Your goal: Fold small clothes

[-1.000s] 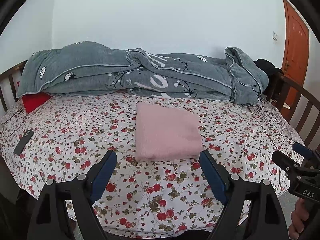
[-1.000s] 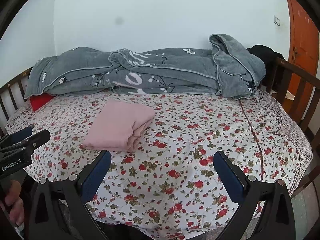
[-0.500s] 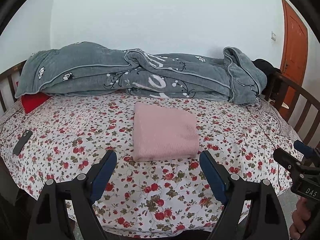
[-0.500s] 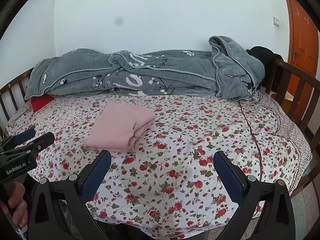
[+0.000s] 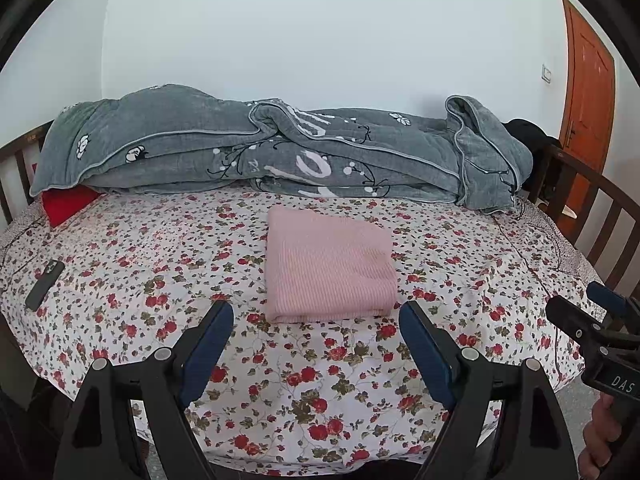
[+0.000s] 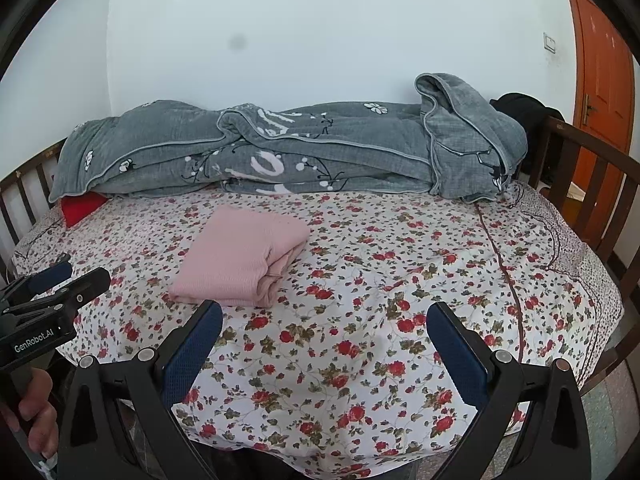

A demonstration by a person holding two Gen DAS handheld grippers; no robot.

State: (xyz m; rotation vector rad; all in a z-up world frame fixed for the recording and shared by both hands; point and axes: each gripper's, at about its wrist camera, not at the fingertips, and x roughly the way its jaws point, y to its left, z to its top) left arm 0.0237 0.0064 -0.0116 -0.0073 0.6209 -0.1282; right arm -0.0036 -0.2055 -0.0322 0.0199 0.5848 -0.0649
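Folded pink garment (image 5: 330, 268) flat on floral bedsheet (image 5: 320, 380), mid-bed, nearer the front edge than the grey quilt (image 5: 280, 152) heaped along the back edge. Left gripper (image 5: 316, 320) spread wide, empty, just short of the garment. Right gripper (image 6: 324, 320) likewise wide, empty, over bare sheet. Phone (image 5: 45, 285) near left edge.

Home bedroom: bed (image 5: 120, 280) w/ floral sheet, grey quilt (image 5: 280, 152) bunched along far edge, wooden slat rails (image 6: 600, 184) at both ends, red pillow (image 5: 66, 204) at far-left corner, plain white wall, orange door (image 6: 600, 60) on right.
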